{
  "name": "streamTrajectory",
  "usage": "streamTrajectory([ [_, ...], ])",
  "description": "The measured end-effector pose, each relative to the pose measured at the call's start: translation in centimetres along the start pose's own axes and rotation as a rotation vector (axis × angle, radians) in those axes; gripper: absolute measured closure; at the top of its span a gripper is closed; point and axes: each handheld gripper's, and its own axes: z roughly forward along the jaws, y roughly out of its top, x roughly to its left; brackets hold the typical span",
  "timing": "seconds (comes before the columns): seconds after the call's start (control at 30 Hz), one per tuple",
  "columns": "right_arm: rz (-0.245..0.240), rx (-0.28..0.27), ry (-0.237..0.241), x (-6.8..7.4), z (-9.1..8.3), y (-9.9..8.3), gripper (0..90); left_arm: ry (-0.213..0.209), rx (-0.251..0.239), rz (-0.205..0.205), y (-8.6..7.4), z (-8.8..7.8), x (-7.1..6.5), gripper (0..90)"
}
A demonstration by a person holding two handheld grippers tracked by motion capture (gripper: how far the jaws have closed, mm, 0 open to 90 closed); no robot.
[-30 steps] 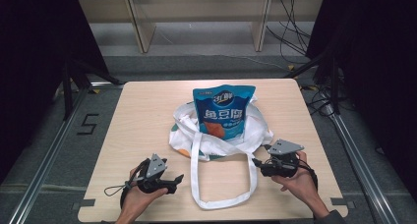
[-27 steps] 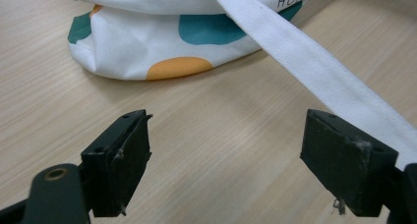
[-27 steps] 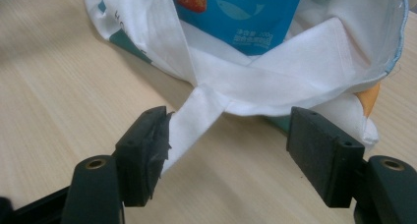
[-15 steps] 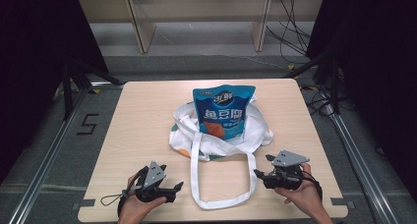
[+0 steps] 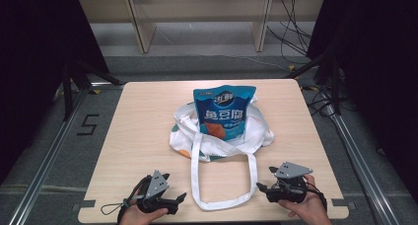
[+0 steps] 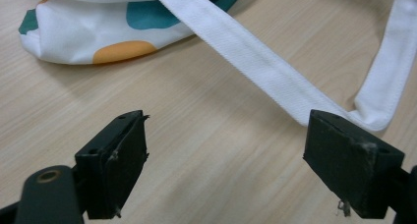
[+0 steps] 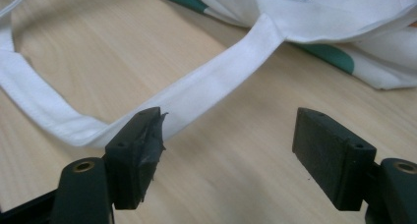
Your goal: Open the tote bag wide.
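A white tote bag (image 5: 222,136) with teal and orange patches lies mid-table. A blue snack packet (image 5: 224,111) stands up in its mouth. The bag's white strap (image 5: 224,203) loops toward the front edge and lies flat on the wood. My left gripper (image 5: 175,186) sits left of the loop, open, with only bare table between its jaws; the strap (image 6: 265,71) crosses just beyond its right jaw. My right gripper (image 5: 265,178) sits right of the loop. Its jaws have just been opening and hold nothing, and the strap (image 7: 221,81) runs behind the left jaw.
The wooden table (image 5: 148,121) ends just behind both hands at its front edge. Wooden shelf legs (image 5: 140,27) and cables (image 5: 296,37) are on the floor beyond the far edge. Metal rails (image 5: 44,161) flank the table.
Both hands have drawn back from the bag toward the table's front edge. The strap loop and the packet have stayed where they were.
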Motion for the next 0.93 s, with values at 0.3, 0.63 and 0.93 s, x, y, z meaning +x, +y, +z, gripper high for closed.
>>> streamTrajectory([
  [0.3, -0.037, 0.024, -0.004, 0.9, -0.6, -1.1, 27.0, 0.003, 0.017, -0.004, -0.8, -0.5, -0.4, 15.6],
  [0.63, -0.043, 0.048, 0.010, 1.3, -0.4, -1.4, 27.0, 0.009, 0.029, 0.009, -0.8, -0.5, -0.3, 15.6],
  [0.93, -0.041, 0.048, 0.012, 1.2, -0.4, -1.4, 27.0, 0.012, 0.023, 0.034, -0.7, -0.4, -0.1, 15.7],
])
